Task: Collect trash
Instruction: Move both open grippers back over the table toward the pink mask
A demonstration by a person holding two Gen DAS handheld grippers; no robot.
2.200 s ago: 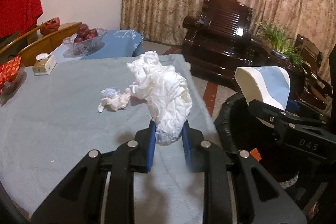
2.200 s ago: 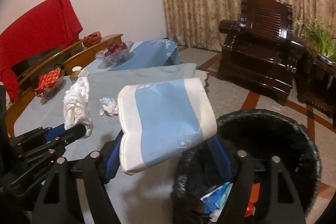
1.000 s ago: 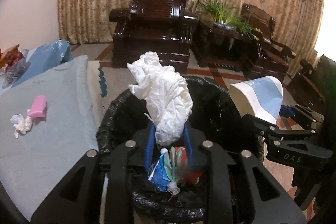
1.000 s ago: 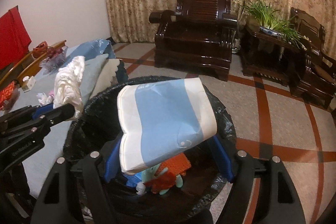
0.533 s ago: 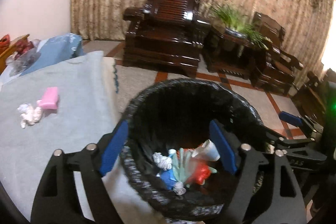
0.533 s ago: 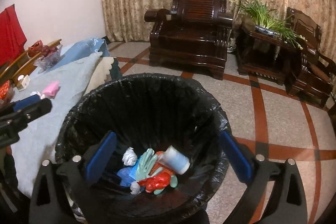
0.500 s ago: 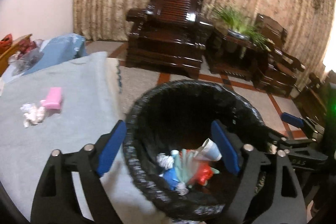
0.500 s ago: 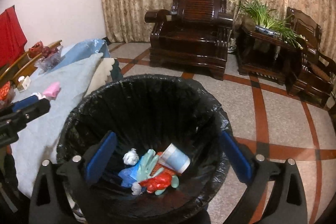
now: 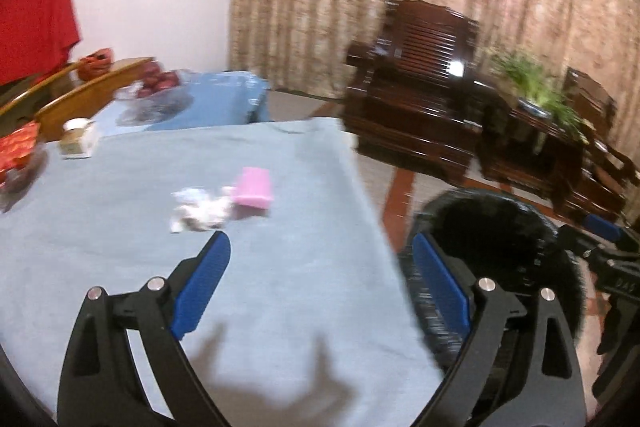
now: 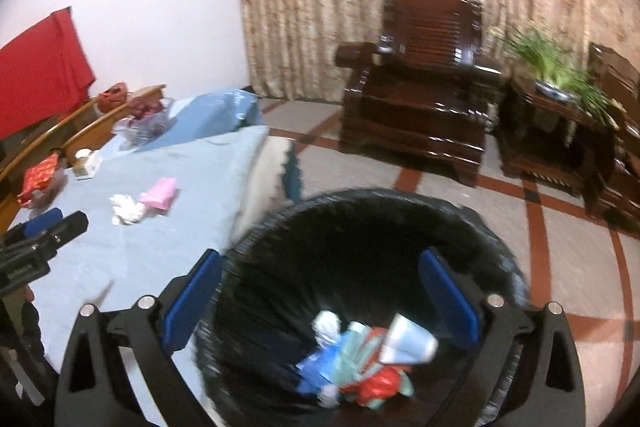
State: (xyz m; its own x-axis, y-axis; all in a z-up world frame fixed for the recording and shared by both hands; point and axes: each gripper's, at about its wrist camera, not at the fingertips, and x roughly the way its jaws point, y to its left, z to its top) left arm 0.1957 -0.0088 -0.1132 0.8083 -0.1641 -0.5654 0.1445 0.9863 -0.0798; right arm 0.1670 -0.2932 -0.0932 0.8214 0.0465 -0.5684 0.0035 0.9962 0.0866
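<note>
My left gripper (image 9: 320, 241) hangs over the blue-grey table cloth (image 9: 120, 167), its jaws still opening with nothing between them. Just beyond its left finger lie a crumpled white tissue (image 9: 200, 213) and a pink packet (image 9: 254, 187), side by side. My right gripper (image 10: 320, 255) stands open and empty above the black-lined trash bin (image 10: 360, 195). At the bin's bottom lies a heap of trash (image 10: 352, 367) with a blue-and-white paper cup (image 10: 408, 341) on top. The tissue (image 10: 126, 209) and pink packet (image 10: 160, 193) also show at the left of the right wrist view.
The bin (image 9: 500, 223) stands on the floor off the table's right edge. A dark wooden armchair (image 10: 424, 75) and a side table with a plant (image 10: 560, 67) stand behind it. A fruit bowl (image 9: 156, 87), a small box (image 9: 78, 139) and a red packet (image 9: 16, 151) sit at the table's far left.
Both grippers opened and dropped the white tissue wad and the paper cup into the bin. The left gripper then swung left from the bin to over the table; the right shifted slightly left.
</note>
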